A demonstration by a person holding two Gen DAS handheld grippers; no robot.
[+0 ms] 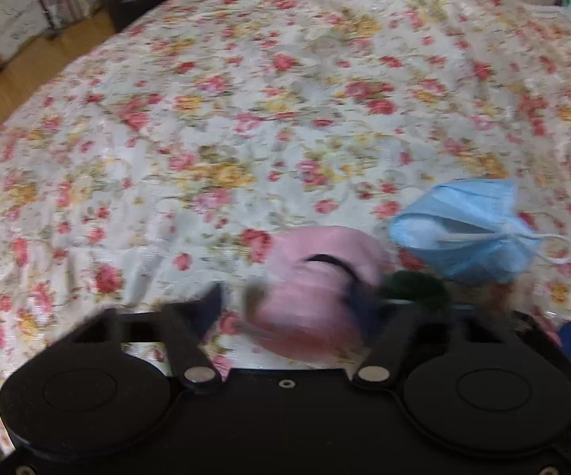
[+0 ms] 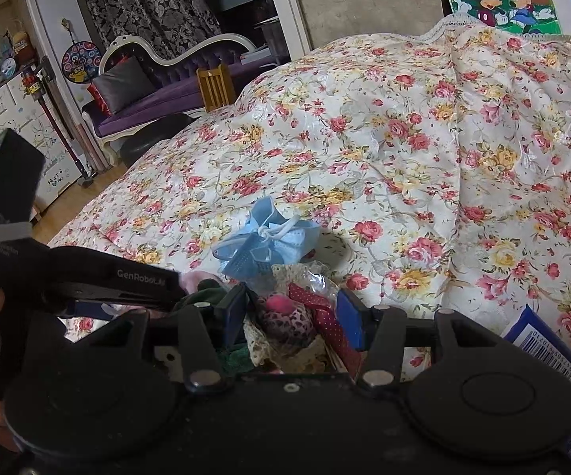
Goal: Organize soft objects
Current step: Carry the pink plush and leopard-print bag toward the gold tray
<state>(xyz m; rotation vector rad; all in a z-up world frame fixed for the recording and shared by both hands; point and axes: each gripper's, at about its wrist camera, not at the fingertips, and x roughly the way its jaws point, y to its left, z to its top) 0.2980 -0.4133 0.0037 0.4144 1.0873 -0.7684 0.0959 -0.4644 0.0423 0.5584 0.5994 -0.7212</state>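
left wrist view — pink soft item between left fingers, pinch unclear — blurred

Soft, even indoor light, fisheye bend at the edges
Left wrist view smeared by motion blur, perhaps worst near the pink cloth; right wrist view sharp, shadows faint

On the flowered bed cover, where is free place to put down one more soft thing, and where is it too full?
Free: the wide flowered bed cover beyond the crumpled blue face mask, up to the far edge, and left of the soft pink cloth item. Crowded: near both grippers, where the mask, pink item and red dotted ribbon bundle cluster.
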